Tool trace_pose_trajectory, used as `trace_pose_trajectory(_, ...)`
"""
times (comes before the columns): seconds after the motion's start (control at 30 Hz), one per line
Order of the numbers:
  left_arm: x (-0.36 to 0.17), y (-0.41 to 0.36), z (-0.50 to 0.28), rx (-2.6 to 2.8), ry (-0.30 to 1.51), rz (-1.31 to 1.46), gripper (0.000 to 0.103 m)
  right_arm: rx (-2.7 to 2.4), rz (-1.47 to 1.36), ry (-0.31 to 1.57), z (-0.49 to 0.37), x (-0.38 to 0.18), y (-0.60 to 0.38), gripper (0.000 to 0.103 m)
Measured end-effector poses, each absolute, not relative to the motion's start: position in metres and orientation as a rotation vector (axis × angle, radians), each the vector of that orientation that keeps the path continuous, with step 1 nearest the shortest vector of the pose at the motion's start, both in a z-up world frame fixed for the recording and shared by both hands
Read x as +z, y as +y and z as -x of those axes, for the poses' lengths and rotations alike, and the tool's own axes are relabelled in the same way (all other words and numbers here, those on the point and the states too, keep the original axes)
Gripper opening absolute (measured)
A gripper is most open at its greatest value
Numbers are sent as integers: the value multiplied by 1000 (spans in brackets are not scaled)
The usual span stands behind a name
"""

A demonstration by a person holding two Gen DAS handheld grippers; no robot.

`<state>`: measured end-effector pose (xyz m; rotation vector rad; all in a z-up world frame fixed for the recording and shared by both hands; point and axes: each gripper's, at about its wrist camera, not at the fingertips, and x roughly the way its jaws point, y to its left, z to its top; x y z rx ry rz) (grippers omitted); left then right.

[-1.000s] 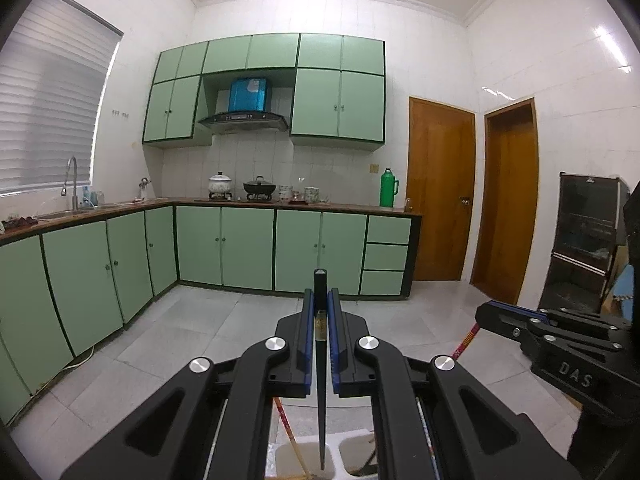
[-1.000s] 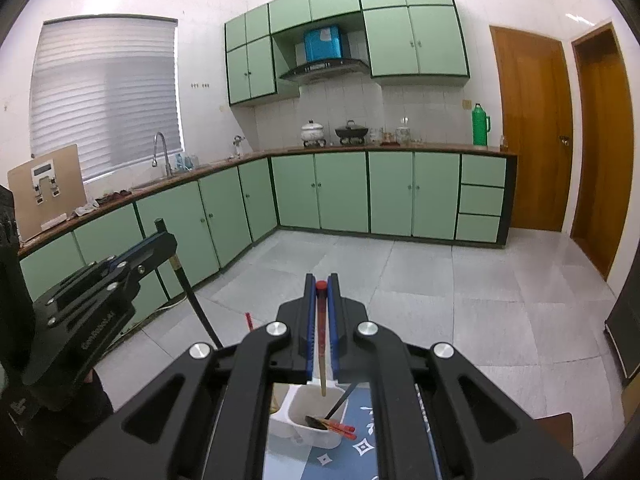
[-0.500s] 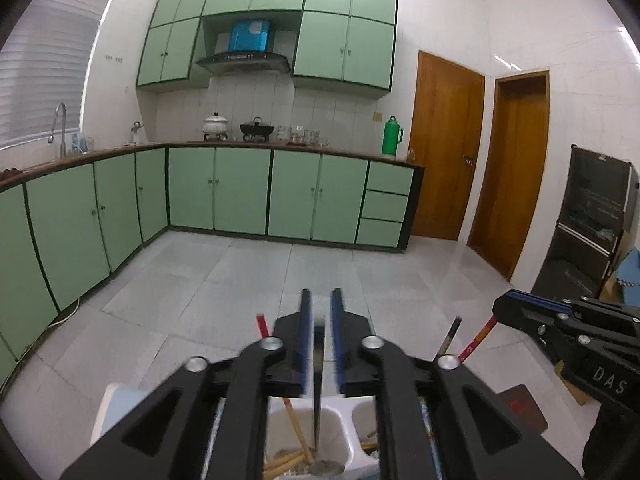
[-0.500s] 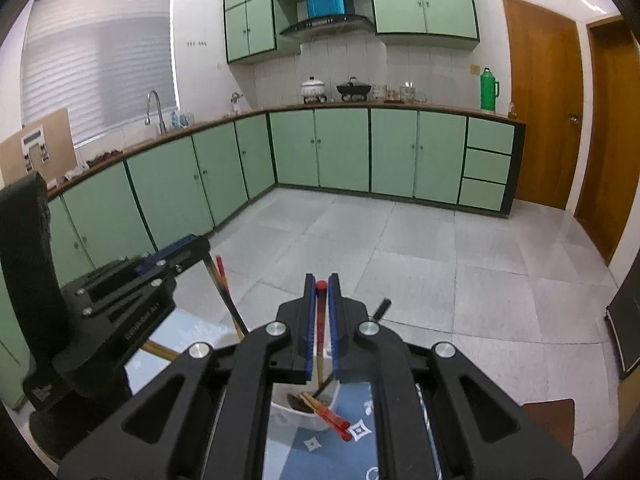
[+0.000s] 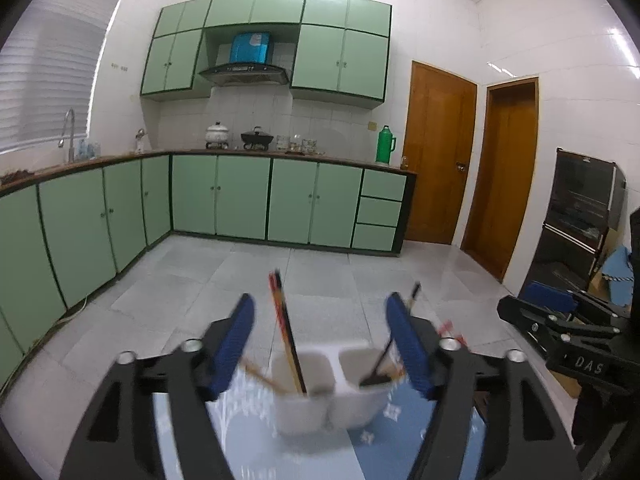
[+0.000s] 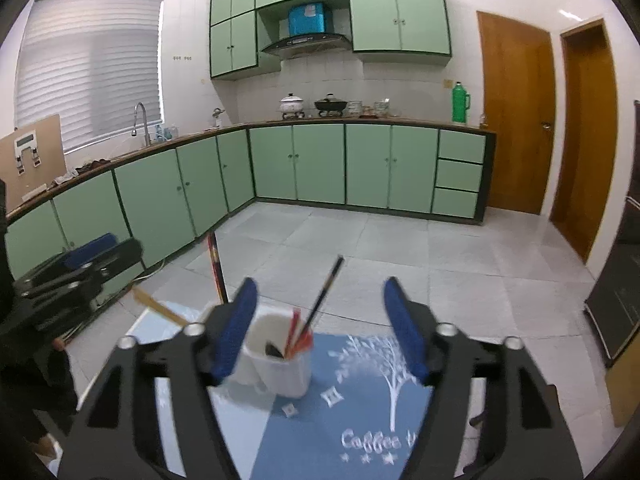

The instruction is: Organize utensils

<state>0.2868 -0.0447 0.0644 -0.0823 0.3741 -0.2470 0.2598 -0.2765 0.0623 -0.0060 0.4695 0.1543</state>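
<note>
Since the white utensil holder (image 5: 328, 396) already has sticks standing in both its compartments, I'd say the drop-off step is basically done. It sits on the blue tablecloth (image 6: 360, 412), just ahead of both tools. Left gripper (image 5: 326, 340) has its jaws spread wide with nothing between them, and the right gripper (image 6: 320, 326) is just as wide and empty. Left compartment holds a dark chopstick (image 5: 286, 332) with a red top plus a tan one leaning out; the right one has a black-handled utensil (image 6: 326, 290) and some red chopsticks (image 6: 298, 334). Next move probably means finding another loose utensil, though none shows here.
</note>
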Motion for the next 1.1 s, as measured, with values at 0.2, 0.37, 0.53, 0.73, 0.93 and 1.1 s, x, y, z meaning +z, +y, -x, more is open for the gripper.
trace_pose_trajectory(0.2, 28, -36, -235, -208, 448, 65, 83, 119, 23, 511, -199, 19, -276, 92)
trace_pose_trajectory(0.37, 1, -26, -200, -163, 511, 36, 90, 119, 2, 590, -161, -12, -271, 94)
trace_pose_trajectory(0.53, -9, -22, -170, -150, 553, 35, 93, 156, -46, 623, -137, -16, -263, 95)
trace_pose_trajectory(0.73, -2, -14, -158, -130, 544, 61, 94, 185, -21, 605, -126, -1, -246, 95)
trace_pose_trajectory(0.93, 8, -11, -157, -124, 520, 58, 94, 183, -6, 585, -130, 10, -237, 95)
trace_pose_trajectory(1.1, 13, -9, -159, -120, 504, 60, 94, 184, -5, 576, -135, 13, -236, 95)
